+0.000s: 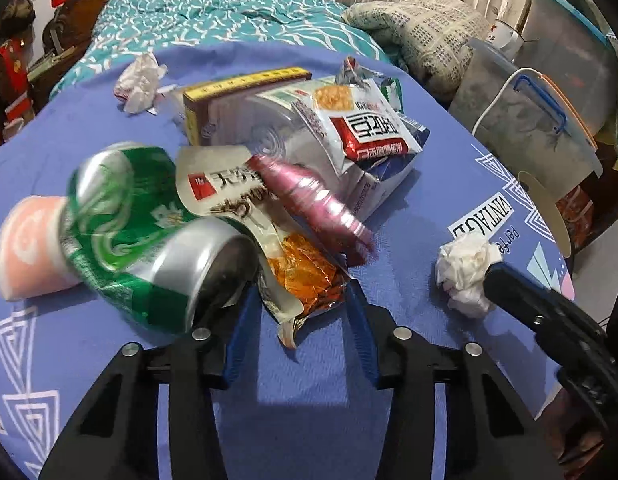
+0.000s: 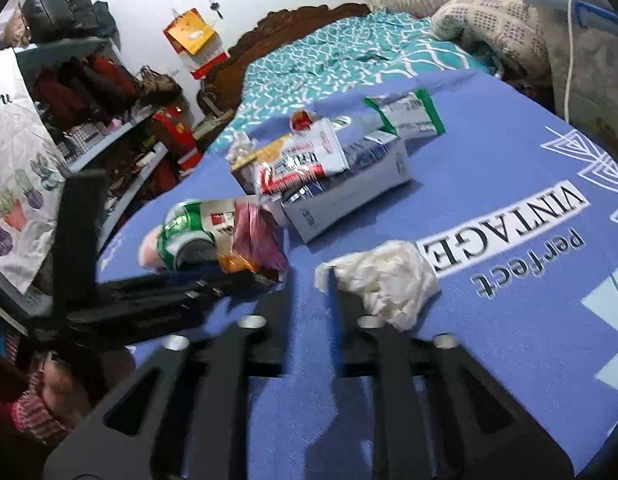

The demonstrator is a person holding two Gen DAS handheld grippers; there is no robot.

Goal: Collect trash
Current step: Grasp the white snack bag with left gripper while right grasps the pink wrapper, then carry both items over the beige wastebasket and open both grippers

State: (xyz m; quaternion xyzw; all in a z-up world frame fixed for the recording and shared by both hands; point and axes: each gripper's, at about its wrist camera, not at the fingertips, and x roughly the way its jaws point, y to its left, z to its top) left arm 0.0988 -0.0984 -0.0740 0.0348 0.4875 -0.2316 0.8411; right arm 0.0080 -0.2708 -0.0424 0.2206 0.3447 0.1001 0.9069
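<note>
Trash lies piled on a blue tablecloth (image 1: 309, 380). A dented green can (image 1: 149, 232) rests against a pink cup (image 1: 25, 248). An orange-and-white snack wrapper (image 1: 305, 292) and a purple wrapper (image 1: 317, 200) lie beside the can. My left gripper (image 1: 301, 290) is open, its blue pads either side of the snack wrapper's lower edge without pressing it. A crumpled white tissue (image 2: 389, 280) lies to the right. My right gripper (image 2: 309, 296) is open with only cloth between its fingers, and the tissue sits just outside its right finger (image 2: 332, 300). Its tip (image 1: 497, 280) touches the tissue (image 1: 465, 272).
Further back lie a white box (image 1: 293, 128) under a red-and-white snack bag (image 1: 365, 124), a green-edged packet (image 2: 405, 116) and another tissue (image 1: 137, 80). A teal bed (image 1: 213, 16) is behind the table, plastic storage bins (image 1: 549, 120) to the right, cluttered shelves (image 2: 89, 92) to the left.
</note>
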